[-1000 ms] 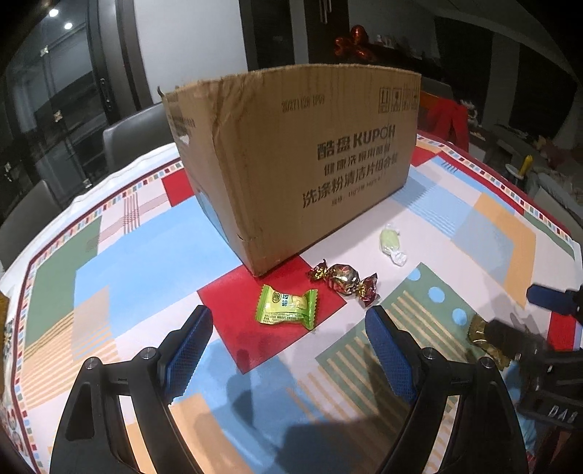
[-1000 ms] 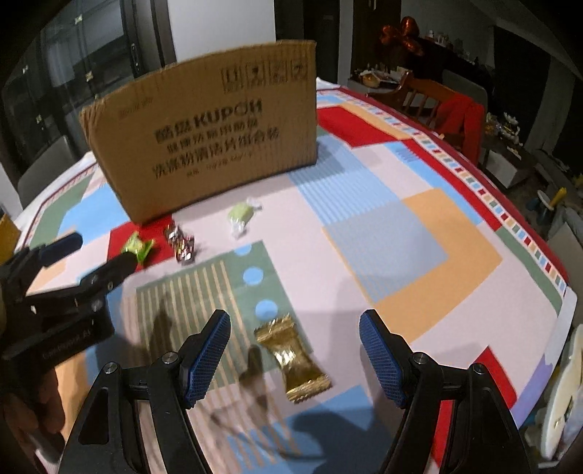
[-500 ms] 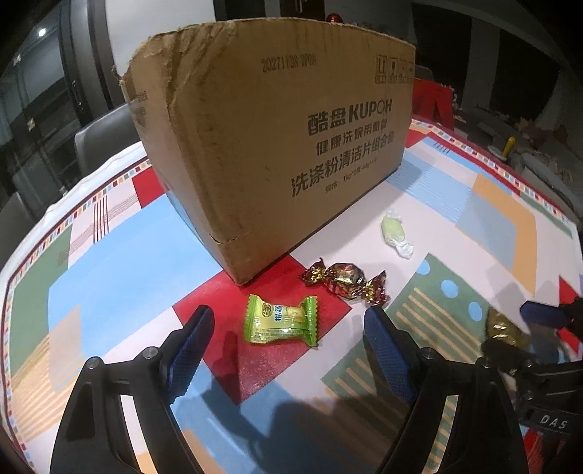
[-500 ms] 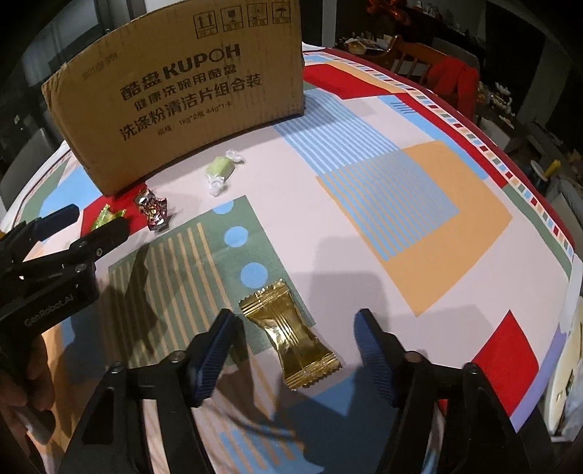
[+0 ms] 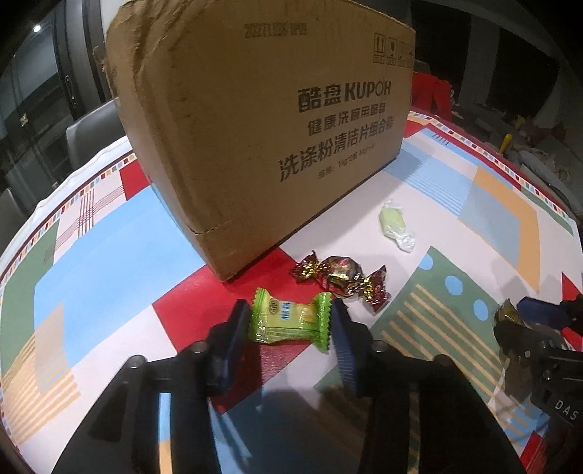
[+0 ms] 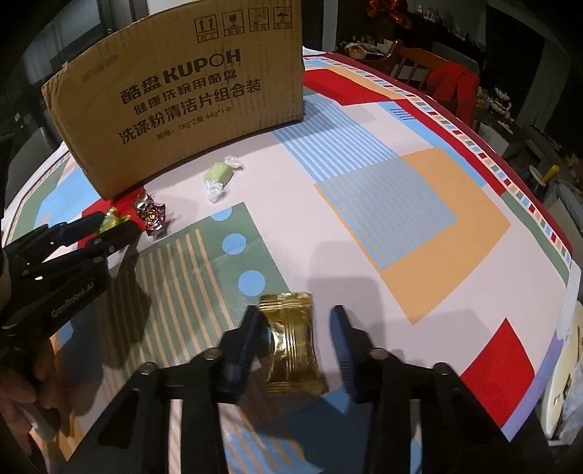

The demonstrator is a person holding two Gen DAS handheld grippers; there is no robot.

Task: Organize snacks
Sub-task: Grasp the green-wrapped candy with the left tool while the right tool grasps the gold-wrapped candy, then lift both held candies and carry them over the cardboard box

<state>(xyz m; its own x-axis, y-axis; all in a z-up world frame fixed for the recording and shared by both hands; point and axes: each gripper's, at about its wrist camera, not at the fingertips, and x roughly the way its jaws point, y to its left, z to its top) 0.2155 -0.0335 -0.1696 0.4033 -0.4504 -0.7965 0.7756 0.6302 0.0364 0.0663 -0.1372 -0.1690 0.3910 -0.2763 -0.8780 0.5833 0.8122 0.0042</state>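
Now the left gripper (image 5: 291,313) has just closed on the crinkly green candy (image 5: 289,321), the right gripper (image 6: 297,319) closing around the gold packet (image 6: 291,342).

Light falls on me from overhead and behind, so my dark arms throw soft shadows forward across the colourful patterned tablecloth (image 6: 382,204), which is evenly and fairly brightly lit. The room beyond is dim, nearly black, with one small ceiling lamp (image 5: 37,28) glinting at upper left. The crinkled gold foil sweet wrapper (image 6: 291,339) catches streaks of glare. Both views bulge like a fishbowl, bending the brown cardboard box (image 5: 262,120), with black corners. My nearest parts are smeared and soft; the printing on the box stays sharp.
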